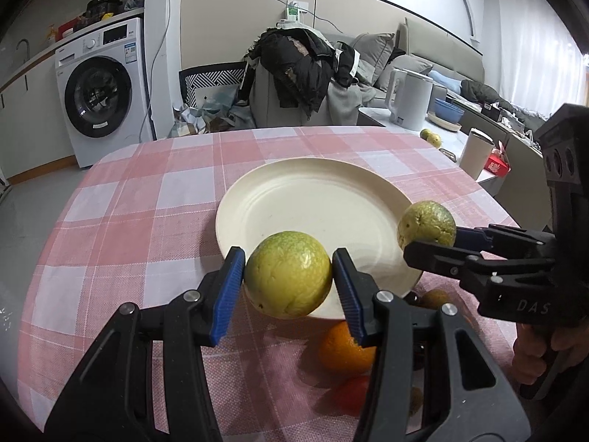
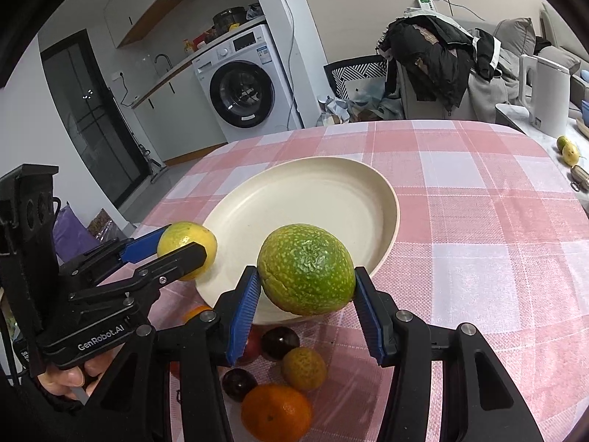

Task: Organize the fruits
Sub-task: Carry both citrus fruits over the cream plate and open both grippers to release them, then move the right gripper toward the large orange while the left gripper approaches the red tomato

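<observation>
My left gripper (image 1: 289,276) is shut on a yellow-green citrus fruit (image 1: 288,274) and holds it over the near rim of the cream plate (image 1: 309,199). It also shows in the right wrist view (image 2: 186,248), holding that fruit (image 2: 186,235). My right gripper (image 2: 305,294) is shut on a green citrus fruit (image 2: 306,268) above the plate's (image 2: 313,199) near edge; it shows in the left wrist view (image 1: 429,241) with its fruit (image 1: 426,224). An orange (image 2: 276,412), a small green-orange fruit (image 2: 304,367) and dark plums (image 2: 279,342) lie on the checked cloth below.
The table has a pink and white checked cloth (image 2: 478,221). A white kettle (image 1: 410,97), a cup (image 1: 475,153) and two small fruits (image 2: 567,149) stand on a side counter at right. A washing machine (image 1: 103,92) and a clothes-covered chair (image 1: 302,73) are behind.
</observation>
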Motion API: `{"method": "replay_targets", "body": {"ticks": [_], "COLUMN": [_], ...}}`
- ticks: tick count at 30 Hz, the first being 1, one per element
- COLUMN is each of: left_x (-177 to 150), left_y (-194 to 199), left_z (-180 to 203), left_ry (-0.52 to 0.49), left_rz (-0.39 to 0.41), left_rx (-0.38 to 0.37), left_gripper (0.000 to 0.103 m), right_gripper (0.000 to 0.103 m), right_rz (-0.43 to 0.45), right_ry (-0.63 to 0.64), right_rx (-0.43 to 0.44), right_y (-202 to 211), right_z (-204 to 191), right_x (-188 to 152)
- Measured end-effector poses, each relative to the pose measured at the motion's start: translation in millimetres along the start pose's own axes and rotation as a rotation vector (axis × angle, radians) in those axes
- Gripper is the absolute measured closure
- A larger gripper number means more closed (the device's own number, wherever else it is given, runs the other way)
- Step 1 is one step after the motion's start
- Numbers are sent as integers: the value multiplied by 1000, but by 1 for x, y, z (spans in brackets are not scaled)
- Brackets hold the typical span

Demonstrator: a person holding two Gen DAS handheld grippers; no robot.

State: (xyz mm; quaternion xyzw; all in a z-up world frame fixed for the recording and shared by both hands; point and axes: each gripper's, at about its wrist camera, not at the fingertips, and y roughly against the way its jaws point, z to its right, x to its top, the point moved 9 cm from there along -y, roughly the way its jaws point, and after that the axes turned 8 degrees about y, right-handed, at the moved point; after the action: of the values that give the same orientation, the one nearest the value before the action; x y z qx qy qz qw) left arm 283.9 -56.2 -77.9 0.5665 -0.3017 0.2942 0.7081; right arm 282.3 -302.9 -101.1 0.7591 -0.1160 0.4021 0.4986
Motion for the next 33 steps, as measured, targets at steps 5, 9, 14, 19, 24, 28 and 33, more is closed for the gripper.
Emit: {"method": "replay_targets", "body": {"ticks": [5,9,14,19,24,28,33], "left_x": [0,-1,3,10,12,9,3], "left_y": [-6,-7,3,27,54,73,90], "left_z": [-3,-3,-4,-8,-11,-13,-13], "left_ry": [-3,2,0,-19,-21,-21,-21], "left_rz": [2,-1,35,88,116,127,134], "left_rx": [3,0,10,26,31,34,40], "left_gripper": [56,56,55,25,18,17,12], "right_gripper": [51,51,43,12,7,1,1], "right_rz": [-2,7,36,94,141,186,239], "right_ry": [5,10,27,38,75,72,63], "right_rx": [-21,-18,-27,-12,3,21,36], "right_y": [-1,2,18,48,81,108,141], "right_z": [1,-1,-2,-4,1,15,35], "right_x": [-1,0,6,13,20,24,27]}}
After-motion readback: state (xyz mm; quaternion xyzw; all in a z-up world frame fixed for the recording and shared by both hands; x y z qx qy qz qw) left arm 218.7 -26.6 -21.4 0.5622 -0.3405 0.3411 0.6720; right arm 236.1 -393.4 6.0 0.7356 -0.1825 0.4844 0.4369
